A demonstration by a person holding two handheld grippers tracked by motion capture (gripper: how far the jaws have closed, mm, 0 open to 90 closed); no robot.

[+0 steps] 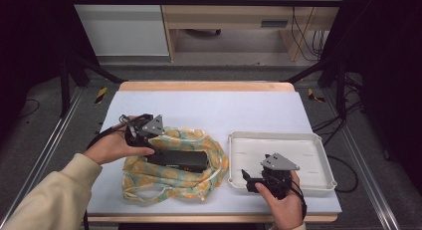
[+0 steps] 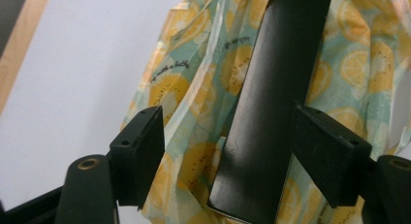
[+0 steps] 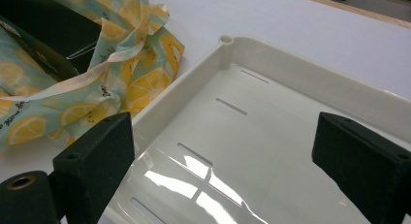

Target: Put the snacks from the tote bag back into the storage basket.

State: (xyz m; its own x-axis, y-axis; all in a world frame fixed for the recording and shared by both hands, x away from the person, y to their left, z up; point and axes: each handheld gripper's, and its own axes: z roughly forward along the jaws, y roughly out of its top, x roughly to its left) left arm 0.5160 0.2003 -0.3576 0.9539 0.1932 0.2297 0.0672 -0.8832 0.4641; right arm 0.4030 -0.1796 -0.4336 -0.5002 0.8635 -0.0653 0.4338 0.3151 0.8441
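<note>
**A:** At the near left of the table, the left gripper (image 2: 228, 151) has its jaws spread around the end of the black box (image 2: 271, 112). One pad looks right against the box's edge, the other stands clear over the bag, so I'd say nothing is clamped. The box lies flat on top of the lemon-print bag (image 1: 171, 165), left of the white tray (image 1: 318, 140).

**B:** And the right gripper (image 1: 249, 181)?

**A:** Jaws wide apart, nothing between them, hovering over the tray's near left corner.

**B:** So what could go wrong?

**A:** My guess: if the left jaws close as they sit, the free pad pinches bag fabric along with the box, and the whole bag drags when it lifts. The handles (image 3: 82, 78) lie loose by the tray's left wall too, so they could snag there.
</note>
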